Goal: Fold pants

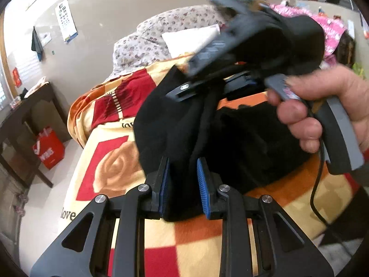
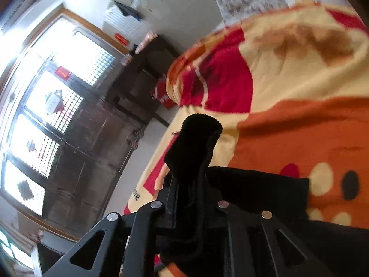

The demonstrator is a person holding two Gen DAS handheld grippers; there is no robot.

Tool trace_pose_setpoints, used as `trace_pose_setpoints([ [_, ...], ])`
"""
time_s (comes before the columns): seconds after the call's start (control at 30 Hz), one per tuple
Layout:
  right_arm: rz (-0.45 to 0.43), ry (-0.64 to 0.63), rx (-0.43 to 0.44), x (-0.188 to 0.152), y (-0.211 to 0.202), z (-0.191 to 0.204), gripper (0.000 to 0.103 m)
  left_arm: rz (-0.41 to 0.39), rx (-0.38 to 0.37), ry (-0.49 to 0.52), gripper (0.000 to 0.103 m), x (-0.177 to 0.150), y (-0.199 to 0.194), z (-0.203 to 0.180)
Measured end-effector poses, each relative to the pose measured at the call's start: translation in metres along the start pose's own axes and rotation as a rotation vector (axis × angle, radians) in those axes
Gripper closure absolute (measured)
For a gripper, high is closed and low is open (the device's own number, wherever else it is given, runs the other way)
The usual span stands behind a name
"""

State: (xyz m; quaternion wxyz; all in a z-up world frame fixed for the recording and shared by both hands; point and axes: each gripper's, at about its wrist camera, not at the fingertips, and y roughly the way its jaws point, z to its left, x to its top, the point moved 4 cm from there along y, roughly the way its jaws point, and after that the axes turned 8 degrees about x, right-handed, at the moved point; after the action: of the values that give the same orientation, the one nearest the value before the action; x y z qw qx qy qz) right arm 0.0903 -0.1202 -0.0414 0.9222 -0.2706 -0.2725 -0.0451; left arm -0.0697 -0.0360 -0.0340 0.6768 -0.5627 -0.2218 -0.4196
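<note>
Your left gripper (image 1: 183,184) pinches a thick fold of the black pants (image 1: 242,133) between its blue pads (image 1: 202,180); the cloth fills the gap. Your right gripper (image 2: 191,184) is also closed on the pants (image 2: 196,143), and a bunch of black cloth stands up from its jaws. In the left view your right hand (image 1: 322,108) holds the grey handle of that gripper above the pants, and a black cable hangs from it. The pants lie gathered on the blanket (image 1: 110,161) with red, orange and cream squares, near its edge. Further away there are a floral pillow (image 1: 147,39), a dark table (image 1: 34,106) and a red bag (image 1: 49,150) on the floor.
</note>
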Motion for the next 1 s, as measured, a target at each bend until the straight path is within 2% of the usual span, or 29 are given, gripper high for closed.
trace_pose_setpoints([
  [0.17, -0.107, -0.003, 0.054, -0.021, -0.072, 0.019, 0.09, -0.024, -0.144, -0.12, 0.075, 0.022, -0.025, 0.029],
  [0.23, -0.15, 0.011, 0.034, -0.033, -0.104, 0.013, 0.09, -0.042, -0.145, -0.133, 0.075, 0.029, -0.031, 0.033],
  [0.33, -0.167, 0.062, -0.061, -0.052, -0.137, -0.015, 0.09, -0.056, -0.137, -0.132, 0.075, 0.04, -0.032, 0.034],
  [0.4, -0.139, 0.097, -0.167, -0.065, -0.148, -0.044, 0.09, -0.026, -0.128, -0.132, 0.075, 0.043, -0.022, 0.028],
  [0.5, -0.141, 0.189, -0.346, -0.072, -0.157, -0.087, 0.08, 0.03, -0.14, -0.136, 0.075, 0.045, -0.001, 0.015],
  [0.57, -0.2, 0.174, -0.447, -0.069, -0.177, -0.088, 0.07, 0.088, -0.159, -0.133, 0.075, 0.047, 0.018, 0.002],
  [0.63, -0.253, 0.116, -0.485, -0.064, -0.193, -0.071, 0.07, 0.121, -0.153, -0.119, 0.075, 0.048, 0.03, -0.01],
  [0.73, -0.239, 0.036, -0.413, -0.056, -0.186, -0.042, 0.07, 0.159, -0.159, -0.11, 0.075, 0.052, 0.047, -0.025],
  [0.83, -0.168, -0.036, -0.37, -0.048, -0.153, -0.026, 0.07, 0.218, -0.126, -0.114, 0.075, 0.055, 0.072, -0.037],
  [0.87, -0.138, -0.04, -0.391, -0.049, -0.142, -0.029, 0.07, 0.231, -0.121, -0.115, 0.074, 0.055, 0.078, -0.039],
  [0.93, -0.051, -0.018, -0.505, -0.053, -0.121, -0.051, 0.07, 0.246, -0.095, -0.112, 0.074, 0.055, 0.089, -0.043],
  [1.0, -0.043, -0.004, -0.551, -0.052, -0.113, -0.069, 0.07, 0.237, -0.085, -0.111, 0.073, 0.056, 0.092, -0.045],
])
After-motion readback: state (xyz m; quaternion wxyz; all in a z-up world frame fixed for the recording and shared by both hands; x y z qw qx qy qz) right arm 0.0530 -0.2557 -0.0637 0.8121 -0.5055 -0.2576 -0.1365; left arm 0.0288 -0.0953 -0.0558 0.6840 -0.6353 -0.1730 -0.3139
